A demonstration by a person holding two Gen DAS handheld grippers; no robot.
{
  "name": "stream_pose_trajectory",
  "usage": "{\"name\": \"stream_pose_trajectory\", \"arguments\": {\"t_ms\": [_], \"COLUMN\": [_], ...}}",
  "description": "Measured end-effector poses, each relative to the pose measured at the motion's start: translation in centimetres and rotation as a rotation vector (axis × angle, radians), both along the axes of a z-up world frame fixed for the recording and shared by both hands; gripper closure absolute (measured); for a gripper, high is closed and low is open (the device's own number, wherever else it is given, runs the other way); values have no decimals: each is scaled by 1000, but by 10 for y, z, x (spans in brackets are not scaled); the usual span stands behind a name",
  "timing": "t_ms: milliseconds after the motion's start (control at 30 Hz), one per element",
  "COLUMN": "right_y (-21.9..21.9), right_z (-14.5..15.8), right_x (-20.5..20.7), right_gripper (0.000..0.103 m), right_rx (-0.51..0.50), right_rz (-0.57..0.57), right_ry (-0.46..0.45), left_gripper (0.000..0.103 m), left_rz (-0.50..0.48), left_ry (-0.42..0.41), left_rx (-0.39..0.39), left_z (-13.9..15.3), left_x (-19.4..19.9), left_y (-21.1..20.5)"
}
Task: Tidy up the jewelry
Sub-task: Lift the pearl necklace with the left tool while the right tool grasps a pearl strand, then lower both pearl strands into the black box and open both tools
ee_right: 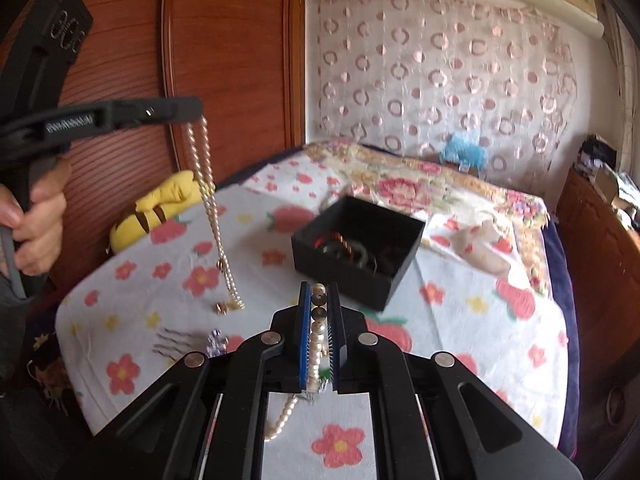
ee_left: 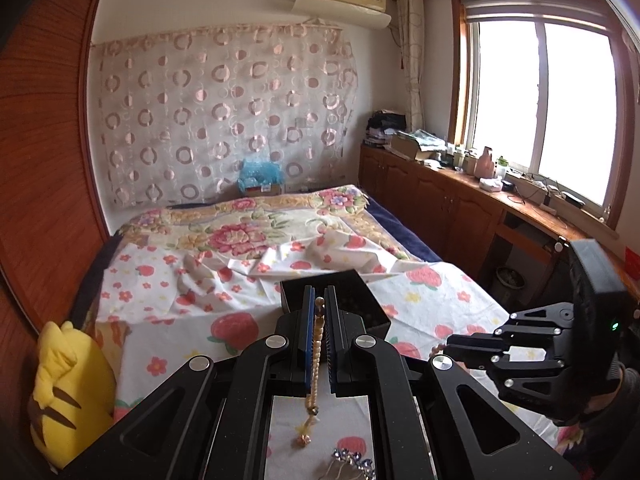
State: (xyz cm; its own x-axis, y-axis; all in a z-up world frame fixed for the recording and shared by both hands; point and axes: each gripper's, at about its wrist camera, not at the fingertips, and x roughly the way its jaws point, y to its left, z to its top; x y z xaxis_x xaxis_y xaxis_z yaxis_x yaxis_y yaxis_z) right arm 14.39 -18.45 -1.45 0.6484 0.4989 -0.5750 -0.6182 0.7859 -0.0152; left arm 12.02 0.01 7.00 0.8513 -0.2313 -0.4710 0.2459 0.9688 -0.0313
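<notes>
Above the bed [ee_right: 440, 320], both grippers, left [ee_right: 196, 114] and right [ee_right: 319, 300], are clamping pearl strands [ee_right: 212, 200]; black box [ee_right: 356, 248] is sitting open nearby.

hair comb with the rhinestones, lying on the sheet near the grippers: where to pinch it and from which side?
Both grippers are shut on pearl strands, so free one first. Probably pinch the hair comb across its jewelled spine, coming from above. It lies flat on the sheet with the thin teeth pointing away from the spine; these look too fine to hold.
</notes>
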Motion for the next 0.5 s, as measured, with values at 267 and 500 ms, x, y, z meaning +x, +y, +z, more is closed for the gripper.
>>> {"name": "stream_pose_trajectory", "arguments": {"t_ms": [267,500], "right_y": [-1,6], "right_z": [40,66], "right_x": [0,12], "right_gripper": [94,94], "right_rx": [21,-7], "right_rz": [-3,6], "right_ry": [-71,-115], "left_gripper": [99,99], "left_rz": [-4,3], "left_ry": [-12,-5], "left_rx": [1,10], "left_z": [15,16], "left_x": [7,20], "left_y": [-2,-3]}}
